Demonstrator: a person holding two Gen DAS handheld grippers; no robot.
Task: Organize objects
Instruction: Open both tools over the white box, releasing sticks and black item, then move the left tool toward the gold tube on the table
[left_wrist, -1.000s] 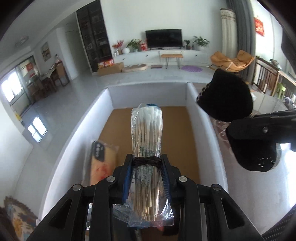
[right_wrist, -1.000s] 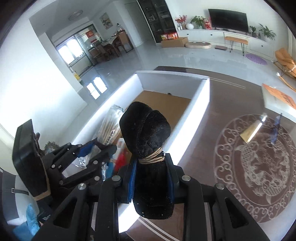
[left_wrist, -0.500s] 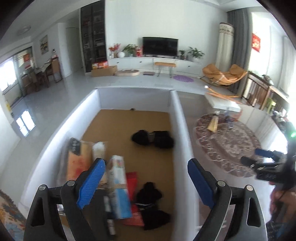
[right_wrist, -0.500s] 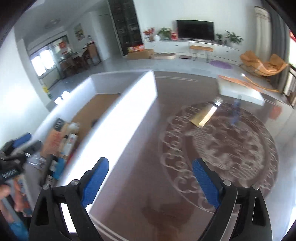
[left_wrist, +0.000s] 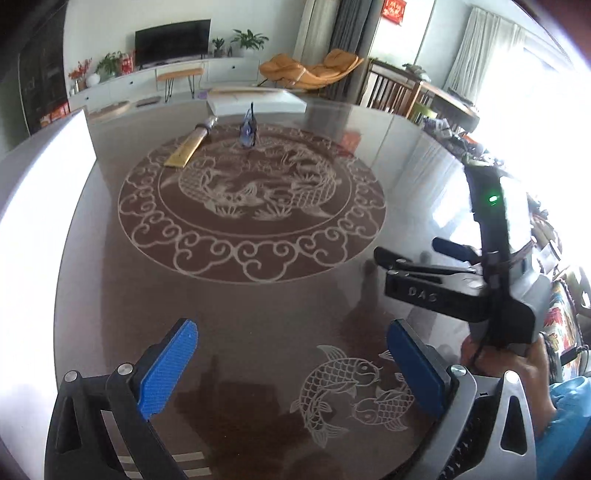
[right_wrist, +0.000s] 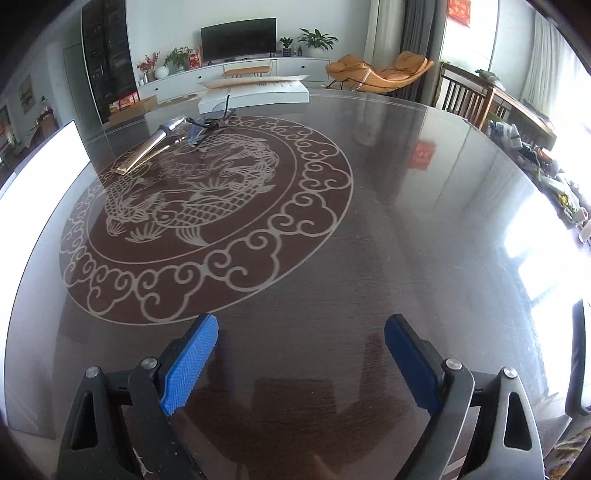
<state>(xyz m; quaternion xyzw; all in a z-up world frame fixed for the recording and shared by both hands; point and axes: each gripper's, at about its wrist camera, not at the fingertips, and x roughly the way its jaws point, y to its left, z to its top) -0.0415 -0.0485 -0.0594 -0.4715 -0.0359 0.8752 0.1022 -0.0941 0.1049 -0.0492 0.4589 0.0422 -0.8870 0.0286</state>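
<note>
Now that the swab packet and the black bundle carried a second ago are gone, nothing between either pair of blue pads. Nearest: left gripper (left_wrist: 290, 332), jaws opening wide over bare glass tabletop (left_wrist: 258, 295) etched with carp. Just to its right, held in a hand (left_wrist: 517, 365): right gripper (right_wrist: 301, 321), jaws spread and empty too, pointing down at the same dark surface. At the left edge, only a slice of the white bin (left_wrist: 44, 177), no longer underneath as it was a moment back. Further off, near the far side of the round dragon pattern: a gold tube (left_wrist: 188, 147) lying flat, and just beside it a small blue item (left_wrist: 248, 131), too small to identify. Beyond those, a flat white box (left_wrist: 258, 103). Probably two drops done, tube and blue item next.
</note>
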